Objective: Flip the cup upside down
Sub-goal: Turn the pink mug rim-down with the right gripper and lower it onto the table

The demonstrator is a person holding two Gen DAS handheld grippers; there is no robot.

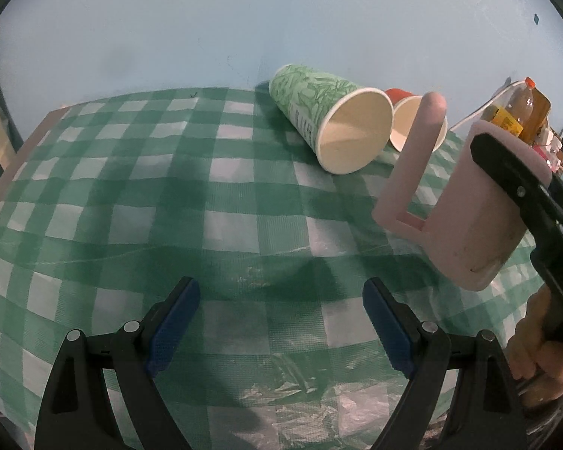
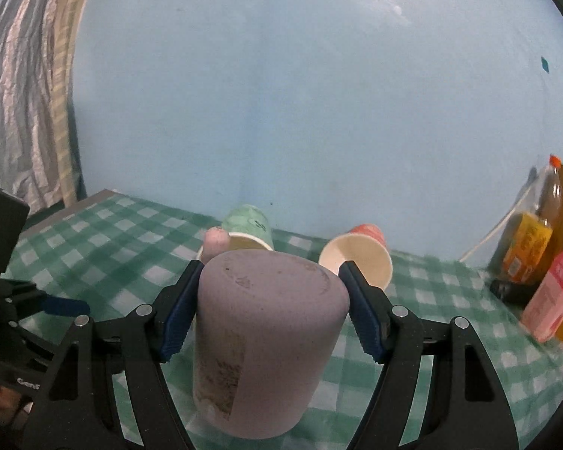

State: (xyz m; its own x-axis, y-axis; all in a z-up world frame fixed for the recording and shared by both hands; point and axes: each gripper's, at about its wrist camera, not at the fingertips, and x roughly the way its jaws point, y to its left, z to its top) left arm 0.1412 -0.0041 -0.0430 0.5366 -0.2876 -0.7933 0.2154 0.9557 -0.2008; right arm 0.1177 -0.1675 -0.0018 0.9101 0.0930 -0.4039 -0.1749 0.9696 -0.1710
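Gripping the pink cup (image 2: 266,337), the right gripper (image 2: 270,311) has its blue fingers (image 2: 178,318) clamped on both sides — the cup's base faces the camera, tilted, held above the bench (image 1: 131,187). From the left view its handle (image 1: 409,172) sticks out to the left. The left gripper (image 1: 281,322) hangs spread wide, holding nothing. Far back, a green paper cup (image 1: 319,120) and a red paper cup (image 2: 360,255) lie on their sides — bottles (image 2: 544,232) stand far right.

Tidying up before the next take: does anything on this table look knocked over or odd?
Yes. The green paper cup and the red paper cup lie tipped on their sides on the checked tablecloth, mouths open.
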